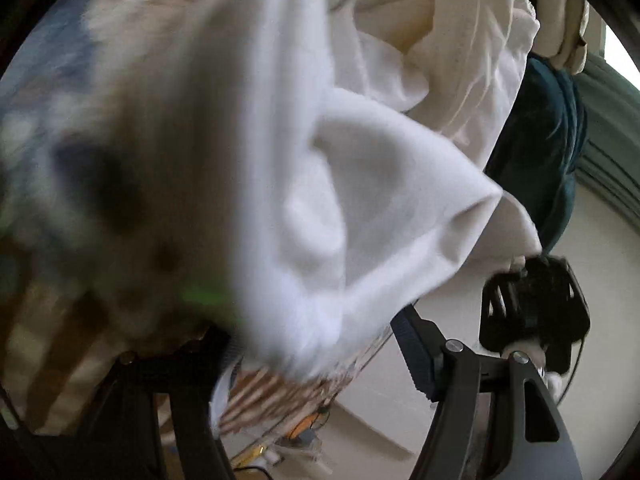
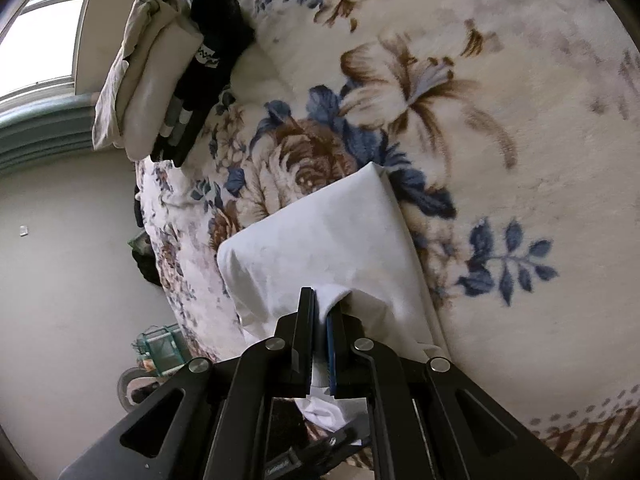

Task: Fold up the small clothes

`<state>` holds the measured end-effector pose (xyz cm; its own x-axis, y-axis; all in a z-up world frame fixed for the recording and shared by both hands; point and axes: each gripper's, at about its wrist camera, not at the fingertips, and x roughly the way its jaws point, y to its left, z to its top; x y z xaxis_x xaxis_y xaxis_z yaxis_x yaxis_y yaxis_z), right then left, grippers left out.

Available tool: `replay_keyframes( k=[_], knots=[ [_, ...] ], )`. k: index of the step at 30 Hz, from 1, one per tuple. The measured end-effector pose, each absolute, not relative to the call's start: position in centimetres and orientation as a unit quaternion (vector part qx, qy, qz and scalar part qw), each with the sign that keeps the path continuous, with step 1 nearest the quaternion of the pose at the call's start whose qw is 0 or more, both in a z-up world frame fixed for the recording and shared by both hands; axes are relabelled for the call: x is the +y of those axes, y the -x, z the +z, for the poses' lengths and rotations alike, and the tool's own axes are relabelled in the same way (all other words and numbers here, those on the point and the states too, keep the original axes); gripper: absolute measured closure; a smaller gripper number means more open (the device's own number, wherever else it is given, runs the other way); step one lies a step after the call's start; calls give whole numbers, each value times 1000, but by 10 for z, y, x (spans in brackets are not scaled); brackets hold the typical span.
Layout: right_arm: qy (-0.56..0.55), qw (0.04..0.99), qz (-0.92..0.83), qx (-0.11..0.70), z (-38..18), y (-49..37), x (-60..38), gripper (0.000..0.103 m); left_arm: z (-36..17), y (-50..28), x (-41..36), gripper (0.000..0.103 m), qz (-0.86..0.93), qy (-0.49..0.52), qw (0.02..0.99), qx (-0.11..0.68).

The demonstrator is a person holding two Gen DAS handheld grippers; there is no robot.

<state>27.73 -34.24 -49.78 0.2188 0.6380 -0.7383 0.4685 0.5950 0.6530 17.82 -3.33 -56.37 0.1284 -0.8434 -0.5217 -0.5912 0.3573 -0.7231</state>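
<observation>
A white garment [image 2: 332, 240] lies partly folded on a floral blanket [image 2: 500, 120]. My right gripper [image 2: 322, 300] is shut on a fold of its near edge. In the left wrist view the same white garment [image 1: 320, 208] hangs close over the camera, blurred, and covers the left finger. The right finger [image 1: 416, 352] of my left gripper shows apart from the cloth, so the jaws stand wide; whether cloth is held on the hidden side I cannot tell. The right gripper [image 1: 532, 300] appears there at the garment's corner.
A stack of folded clothes, beige [image 2: 152, 80] and black [image 2: 208, 68], sits at the blanket's far edge near a window [image 2: 36, 32]. A dark teal cloth [image 1: 548, 148] and cream cloth [image 1: 460, 40] lie beyond the garment. The floor [image 2: 60, 280] lies beside the bed.
</observation>
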Motion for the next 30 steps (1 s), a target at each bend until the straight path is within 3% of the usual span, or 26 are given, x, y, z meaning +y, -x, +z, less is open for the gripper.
replay_keyframes(
  k=[1, 2, 3, 10, 14, 16, 17, 18, 23, 27, 30],
  knots=[
    [-442, 643, 66, 622, -496, -276, -343, 97, -559, -179, -31, 45, -123, 564, 522, 627],
    [-438, 645, 65, 623, -494, -275, -343, 97, -554, -181, -29, 74, -123, 566, 532, 618],
    [-432, 648, 65, 624, -491, -274, -343, 97, -547, -184, -26, 92, -125, 561, 544, 612],
    [-421, 657, 63, 622, -465, -261, -346, 97, -487, -211, 25, 95, -131, 589, 540, 587],
    [-424, 667, 53, 611, -458, -271, -353, 97, -485, -267, 54, 90, -113, 625, 528, 564],
    [-430, 669, 40, 605, -464, -283, -357, 97, -497, -301, 60, 71, -101, 644, 521, 551],
    [-430, 672, 33, 602, -466, -288, -358, 97, -502, -312, 61, 50, -101, 650, 520, 545],
    [-431, 672, 25, 601, -471, -296, -360, 97, -508, -328, 63, 41, -101, 655, 517, 541],
    [-468, 648, 9, 601, -493, -311, -375, 96, -523, -352, 67, 38, -101, 685, 479, 540],
    [-452, 661, 18, 598, -477, -299, -377, 74, -502, -333, 61, 38, -119, 631, 508, 574],
    [-451, 641, 34, 620, -482, -287, -365, 73, -511, -312, 48, 38, -111, 622, 485, 605]
  ],
)
